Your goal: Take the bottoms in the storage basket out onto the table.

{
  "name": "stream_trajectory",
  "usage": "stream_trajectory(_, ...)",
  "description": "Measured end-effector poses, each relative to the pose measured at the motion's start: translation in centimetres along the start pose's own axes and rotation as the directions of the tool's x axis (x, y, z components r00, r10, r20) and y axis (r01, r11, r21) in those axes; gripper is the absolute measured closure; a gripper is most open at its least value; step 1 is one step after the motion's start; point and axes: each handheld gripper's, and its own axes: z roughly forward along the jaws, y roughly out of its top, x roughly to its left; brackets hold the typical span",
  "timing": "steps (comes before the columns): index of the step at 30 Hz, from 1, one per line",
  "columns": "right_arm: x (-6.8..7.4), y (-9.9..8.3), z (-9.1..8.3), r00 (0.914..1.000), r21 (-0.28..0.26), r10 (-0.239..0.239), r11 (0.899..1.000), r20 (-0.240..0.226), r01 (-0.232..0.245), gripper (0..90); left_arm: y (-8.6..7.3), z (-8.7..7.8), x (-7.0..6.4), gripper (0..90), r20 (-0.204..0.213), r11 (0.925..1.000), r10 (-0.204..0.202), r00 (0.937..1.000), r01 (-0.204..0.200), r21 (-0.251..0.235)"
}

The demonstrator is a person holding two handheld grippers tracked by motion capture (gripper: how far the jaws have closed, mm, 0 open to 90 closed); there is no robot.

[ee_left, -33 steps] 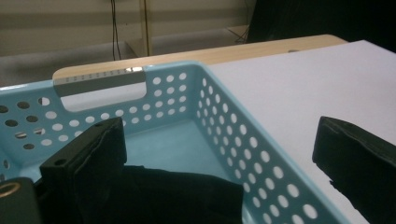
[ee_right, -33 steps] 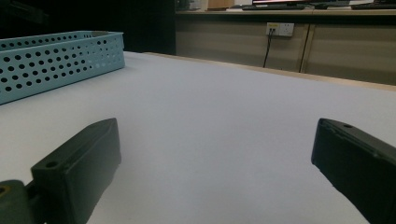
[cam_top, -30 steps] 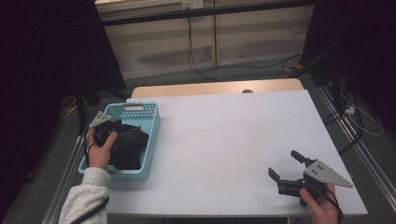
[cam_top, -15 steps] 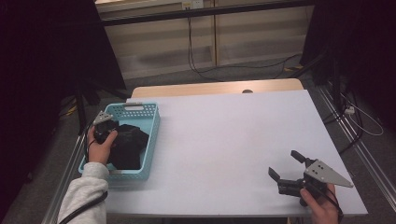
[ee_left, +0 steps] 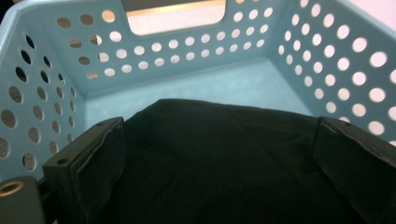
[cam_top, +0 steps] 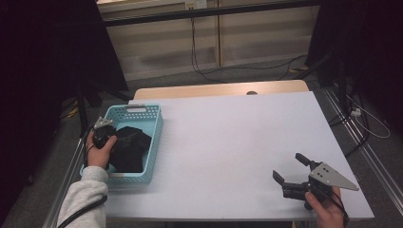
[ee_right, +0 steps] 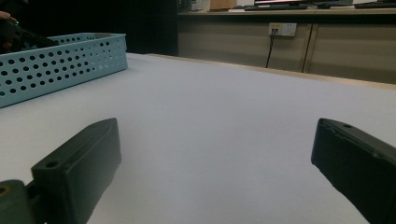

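A: What is seen of the black cloth [ee_left: 224, 163], and where is it found?

B: It is found lying inside the blue basket [cam_top: 151, 142], at the near end of it, with the far end of the basket floor left bare. It is seen as a dark, soft heap with a few shallow folds across its top. In the high view it [cam_top: 127, 148] is bunched against the basket's right wall.

A: How is the left gripper [ee_left: 219, 154] set against it?

B: Its jaws are spread wide, one at each side of the cloth, and the cloth is seen between them and up against their inner faces. Whether the fabric is being pressed cannot be told; nothing is clamped. In the high view the gripper [cam_top: 109, 135] is held by the left hand [cam_top: 100, 151] over the basket's left wall, the hand lying on the cloth's edge.

A: And the basket itself?

B: Walls pierced with round holes are seen, and a handle slot is cut in the far wall. It is placed at the left edge of the white table [cam_top: 228, 137].

A: What is reported of the right gripper [cam_top: 291, 170]?

B: It is held low at the table's near right corner, well apart from the basket. Its jaws are parted widely, and only bare table top is seen between them. Nothing is held or touched by them. In its own view the basket [ee_right: 56, 65] is seen far off at the left.
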Motion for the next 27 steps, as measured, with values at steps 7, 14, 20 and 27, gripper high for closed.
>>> stream_trajectory(7,-0.1,-0.04,-0.06,1.0,0.001,0.004,1.0,0.0,-0.004,0.3,-0.22,-0.2,0.39,3.7,0.0,0.9993,-0.013,0.9999,0.013,0.034)
stream_trajectory(14,-0.03,-0.02,0.03,1.0,0.002,-0.004,1.0,-0.005,0.004,0.3,-0.33,-0.15,0.4,3.6,0.0,0.9983,-0.006,1.0,0.006,0.058)
stream_trajectory(20,-0.04,-0.03,0.06,1.0,0.002,-0.003,1.0,-0.005,0.003,0.3,-0.37,0.03,0.2,2.8,0.007,0.9969,0.016,0.9999,-0.016,0.076)
stream_trajectory(27,-0.05,-0.03,0.04,1.0,0.001,-0.002,1.0,-0.006,0.002,0.3,-0.7,0.41,0.06,3.2,0.027,0.9946,-0.006,0.9996,0.003,0.104)
